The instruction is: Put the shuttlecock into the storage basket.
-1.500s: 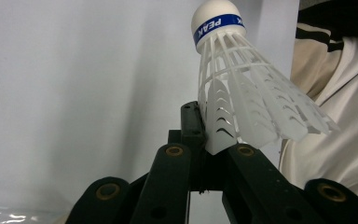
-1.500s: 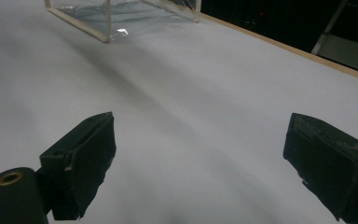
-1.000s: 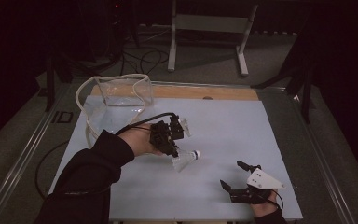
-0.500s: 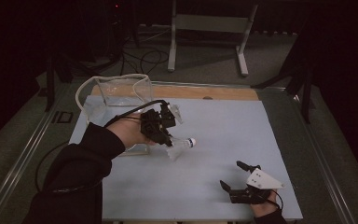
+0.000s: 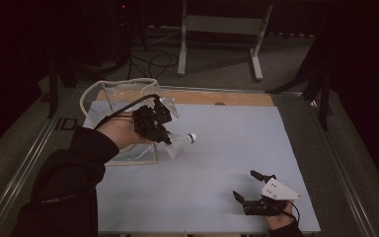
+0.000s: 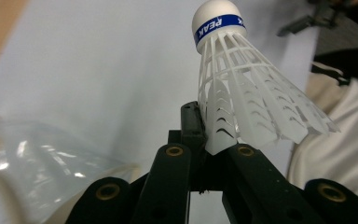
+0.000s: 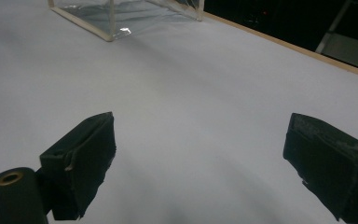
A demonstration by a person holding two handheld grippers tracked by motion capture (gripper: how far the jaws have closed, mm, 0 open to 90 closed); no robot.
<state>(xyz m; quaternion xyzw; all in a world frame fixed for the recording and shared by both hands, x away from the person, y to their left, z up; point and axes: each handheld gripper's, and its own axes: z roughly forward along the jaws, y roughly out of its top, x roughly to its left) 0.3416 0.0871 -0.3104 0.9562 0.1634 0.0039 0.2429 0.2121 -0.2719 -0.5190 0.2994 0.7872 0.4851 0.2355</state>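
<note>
A white plastic shuttlecock (image 5: 181, 141) with a blue band on its cork hangs above the table, cork pointing right. My left gripper (image 5: 166, 140) is shut on the edge of its skirt, just in front of the clear plastic container (image 5: 109, 93). In the left gripper view, the skirt (image 6: 242, 98) is pinched between the jaws of the left gripper (image 6: 209, 145) and the cork points away. My right gripper (image 5: 244, 184) rests low near the table's front right, open with nothing between its jaws. The right gripper view shows the same gripper (image 7: 200, 158) over bare sheet.
A pale blue sheet (image 5: 237, 143) covers the table, with a wooden strip (image 5: 237, 98) along its far edge. The clear container (image 7: 112, 18) stands at the far left. A metal stand (image 5: 217, 29) and cables lie on the floor beyond the table.
My left gripper has lifted the shuttlecock and carried it left and back, toward the clear container. The right gripper has stayed where it was.
</note>
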